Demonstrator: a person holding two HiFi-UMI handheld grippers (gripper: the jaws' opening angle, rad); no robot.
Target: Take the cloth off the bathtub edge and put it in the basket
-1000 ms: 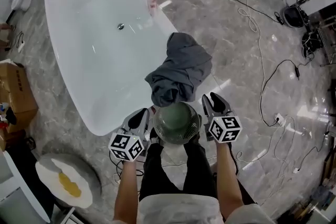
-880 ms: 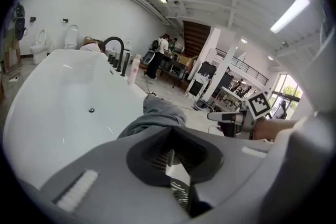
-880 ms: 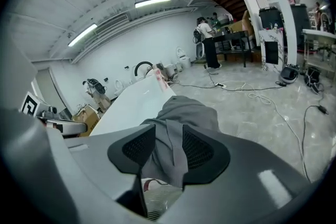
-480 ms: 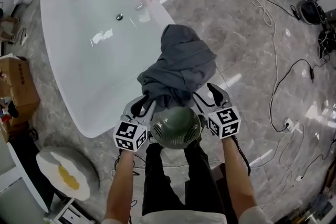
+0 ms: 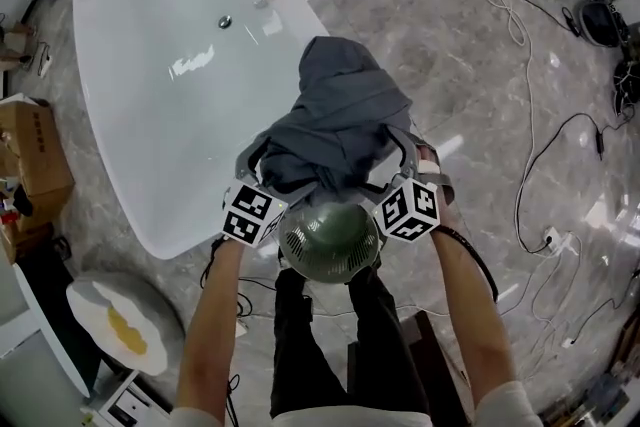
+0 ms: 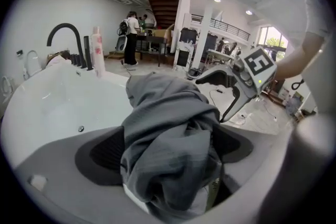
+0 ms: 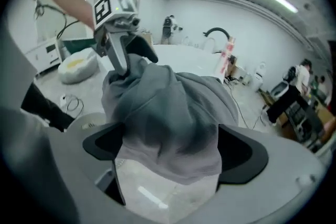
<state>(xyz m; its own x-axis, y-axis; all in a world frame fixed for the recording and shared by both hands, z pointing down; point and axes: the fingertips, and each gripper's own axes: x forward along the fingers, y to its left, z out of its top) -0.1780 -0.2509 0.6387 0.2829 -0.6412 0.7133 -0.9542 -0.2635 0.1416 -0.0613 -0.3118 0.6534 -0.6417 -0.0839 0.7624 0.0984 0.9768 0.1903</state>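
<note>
Now: left fingers (image 6: 100,157) spread wide, having just been opening. The cloth (image 5: 340,120) is bunched between them, but I am not pinching it yet. Right fingers (image 7: 239,152) are the same, just opened, with grey folds filling the gap and no squeeze on them.

The left gripper (image 5: 262,165) comes at the near-left side of the heap and the right gripper (image 5: 410,153) at the near-right. Both tilt down and face each other across it. My reasoning is that the bundle is bulky and slack. One pinch would likely drag a tail, so I bracket it from both sides to gather the whole lump.

The cloth is not yet lifted. It lies draped over the near right edge of the tub (image 5: 120,185), part of it hanging outward toward the floor. Wide fingers suit that thick fold.

The basket (image 5: 330,237), a round green one as I judge it, sits just near of the cloth, between my two wrists and by my feet. It is placed so the carry is short: close, lift, draw back, drop.

Risk: loose corners may snag on the rim or spill outside the basket.
</note>
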